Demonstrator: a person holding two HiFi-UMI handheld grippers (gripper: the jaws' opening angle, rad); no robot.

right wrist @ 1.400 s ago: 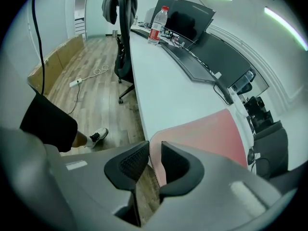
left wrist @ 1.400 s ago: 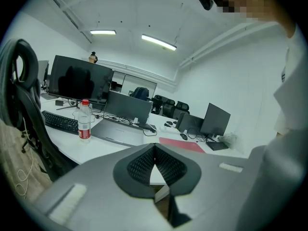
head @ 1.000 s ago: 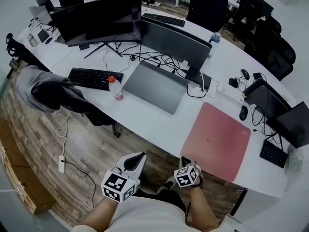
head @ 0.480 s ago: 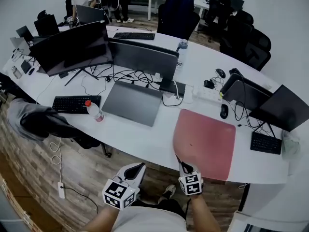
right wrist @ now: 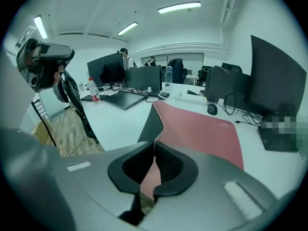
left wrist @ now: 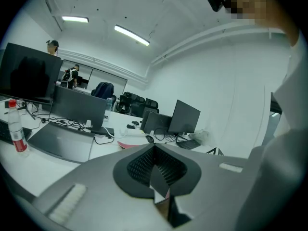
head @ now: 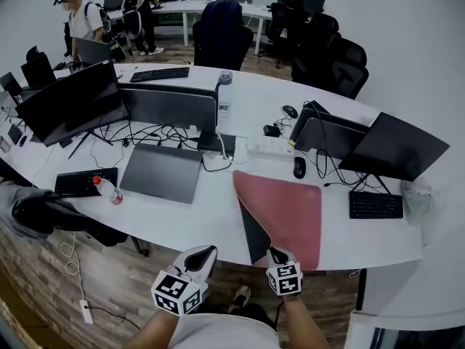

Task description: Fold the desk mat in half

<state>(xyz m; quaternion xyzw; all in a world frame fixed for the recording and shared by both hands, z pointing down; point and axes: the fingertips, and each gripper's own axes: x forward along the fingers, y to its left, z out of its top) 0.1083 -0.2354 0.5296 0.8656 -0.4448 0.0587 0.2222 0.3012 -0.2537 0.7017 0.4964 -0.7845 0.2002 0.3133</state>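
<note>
Bright, even indoor light with a cool grey-blue cast. Long ceiling strips (left wrist: 131, 34) glow white in the left gripper view, and more show in the right gripper view. The white worktop (head: 211, 224) reflects strongly, close to washed out, and shadows on it are faint and soft. The floor (head: 80, 267) below it is darker. All three views are wide-angle, so straight edges bow. Both gripper views sit inside a round frame with black corners. The left tool (left wrist: 154, 147) and right tool (right wrist: 155, 144) fill the foreground slightly soft, and the room beyond is sharper. The head view is crisp.
</note>
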